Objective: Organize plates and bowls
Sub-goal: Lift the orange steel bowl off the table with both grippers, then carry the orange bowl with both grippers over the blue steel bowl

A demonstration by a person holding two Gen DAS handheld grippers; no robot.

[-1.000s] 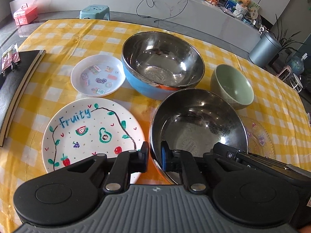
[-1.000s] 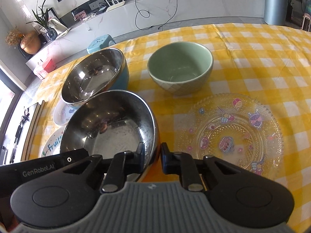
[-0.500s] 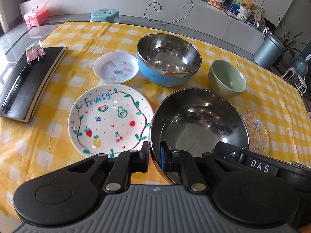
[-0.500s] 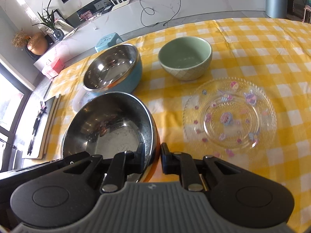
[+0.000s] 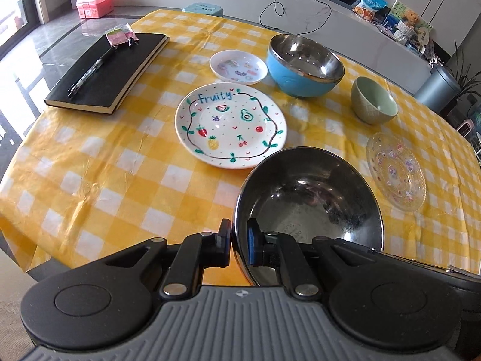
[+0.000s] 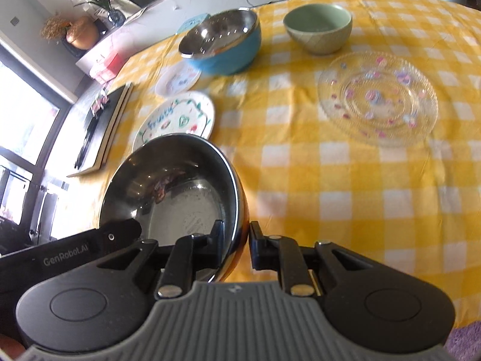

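Both grippers hold one steel bowl with an orange outside (image 5: 309, 204) above the near edge of the table. My left gripper (image 5: 239, 245) is shut on its left rim. My right gripper (image 6: 236, 245) is shut on its right rim, and the bowl also shows in the right wrist view (image 6: 174, 186). On the yellow checked cloth lie a white "Fruity" plate (image 5: 230, 124), a small white sticker plate (image 5: 238, 66), a blue steel bowl (image 5: 305, 66), a green bowl (image 5: 373, 100) and a clear glass plate (image 5: 396, 171).
A black notebook (image 5: 111, 72) with a pen and a small packet lies at the table's far left. A pink box (image 5: 94, 2) sits on the floor beyond. A grey bin (image 5: 437, 87) stands off the right side.
Both grippers have lifted the steel bowl up and drawn it back toward the near table edge. The table objects now look smaller and farther away.
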